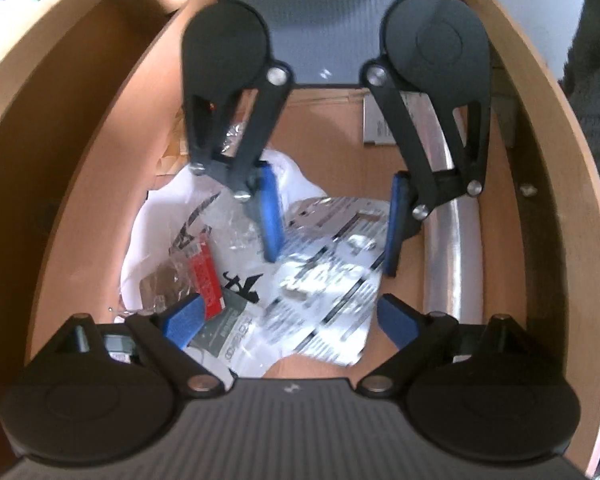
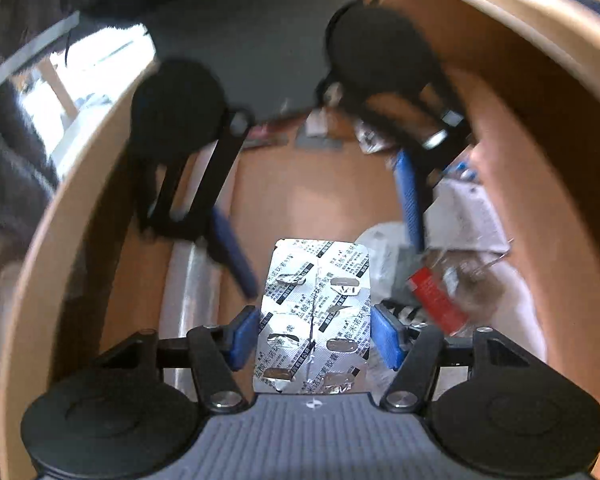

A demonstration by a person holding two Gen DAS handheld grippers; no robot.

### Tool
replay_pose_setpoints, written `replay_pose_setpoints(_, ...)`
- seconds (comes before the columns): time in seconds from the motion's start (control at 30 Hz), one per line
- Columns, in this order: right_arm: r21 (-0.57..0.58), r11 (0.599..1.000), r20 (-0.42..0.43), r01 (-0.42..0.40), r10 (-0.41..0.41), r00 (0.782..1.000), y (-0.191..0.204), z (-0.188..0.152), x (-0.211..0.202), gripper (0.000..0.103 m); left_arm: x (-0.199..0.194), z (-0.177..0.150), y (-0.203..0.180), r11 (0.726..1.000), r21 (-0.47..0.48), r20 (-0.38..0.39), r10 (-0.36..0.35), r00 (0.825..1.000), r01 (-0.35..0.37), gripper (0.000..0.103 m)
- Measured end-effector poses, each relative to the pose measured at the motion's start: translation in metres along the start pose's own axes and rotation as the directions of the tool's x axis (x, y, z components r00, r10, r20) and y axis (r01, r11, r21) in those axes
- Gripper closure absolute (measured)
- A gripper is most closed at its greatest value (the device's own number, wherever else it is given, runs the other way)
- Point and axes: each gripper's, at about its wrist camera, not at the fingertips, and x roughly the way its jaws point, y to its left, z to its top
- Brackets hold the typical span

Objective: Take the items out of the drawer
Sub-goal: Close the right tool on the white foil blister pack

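Note:
Both grippers reach into a wooden drawer (image 1: pixel 380 140). In the right wrist view my right gripper (image 2: pixel 314 336) is shut on a silver blister pack of pills (image 2: pixel 314 316), its blue pads against the pack's two side edges. The pack also shows in the left wrist view (image 1: pixel 332 264), between the right gripper's blue pads (image 1: pixel 272 216). My left gripper (image 1: pixel 290 320) is open, hanging over the white plastic bag (image 1: pixel 172 232) and a clear wrapper with a red label (image 1: pixel 206 280). The left gripper appears blurred in the right wrist view (image 2: pixel 320 220).
A shiny silver tube (image 1: pixel 452 248) lies along the drawer's right side. A white printed card (image 1: pixel 380 124) lies at the far end. The drawer's wooden walls (image 1: pixel 80 140) close in on both sides. A red-labelled wrapper (image 2: pixel 436 296) and white papers (image 2: pixel 464 216) lie right of the pack.

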Motion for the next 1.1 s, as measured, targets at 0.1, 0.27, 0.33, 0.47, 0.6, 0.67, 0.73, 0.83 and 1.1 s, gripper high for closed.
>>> replay_pose_setpoints(0.1,0.067,0.998,0.032,-0.018,0.016,0.999,-0.009,0.003,-0.010,0.043,0.000,0.001,0.002,1.000,-0.020,0.029,-0.007,1.000,0.007,0.008)
replay_pose_setpoints(0.27,0.040,0.999,0.037,-0.005,0.003,0.999,-0.006,0.007,-0.021,0.043,-0.009,0.001,-0.003,0.999,0.019,0.096,0.046,0.994,-0.048,0.005)
replay_pose_setpoints(0.33,0.015,1.000,0.032,0.011,-0.012,0.999,-0.003,0.010,-0.024,0.043,-0.015,0.002,-0.004,0.997,0.037,0.131,0.056,0.990,-0.061,0.008)
replay_pose_setpoints(0.47,-0.038,0.998,0.015,0.042,-0.041,0.999,0.005,0.015,-0.033,0.043,-0.021,0.009,-0.005,0.998,0.037,0.147,0.053,0.988,-0.059,0.012)
replay_pose_setpoints(0.6,-0.078,0.995,-0.009,0.070,-0.071,0.997,0.014,0.021,-0.039,0.043,-0.025,0.018,-0.004,0.998,0.035,0.111,0.040,0.993,-0.044,0.013)
replay_pose_setpoints(0.67,-0.107,0.990,-0.010,0.090,-0.092,0.996,0.019,0.025,-0.046,0.043,-0.028,0.021,-0.005,0.997,0.055,0.092,0.040,0.995,-0.045,0.013)
replay_pose_setpoints(0.73,-0.129,0.985,-0.016,0.113,-0.116,0.993,0.025,0.028,-0.052,0.044,-0.034,0.025,-0.004,0.997,0.066,0.083,0.040,0.996,-0.045,0.013)
replay_pose_setpoints(0.83,-0.152,0.981,-0.049,0.123,-0.132,0.990,0.029,0.029,-0.059,0.044,-0.041,0.031,-0.003,0.997,0.068,0.065,0.036,0.997,-0.040,0.015)
replay_pose_setpoints(1.1,-0.132,0.983,-0.076,0.127,-0.137,0.988,0.033,0.027,-0.073,0.044,-0.050,0.036,-0.005,0.997,0.061,0.001,0.037,0.999,-0.037,0.020)
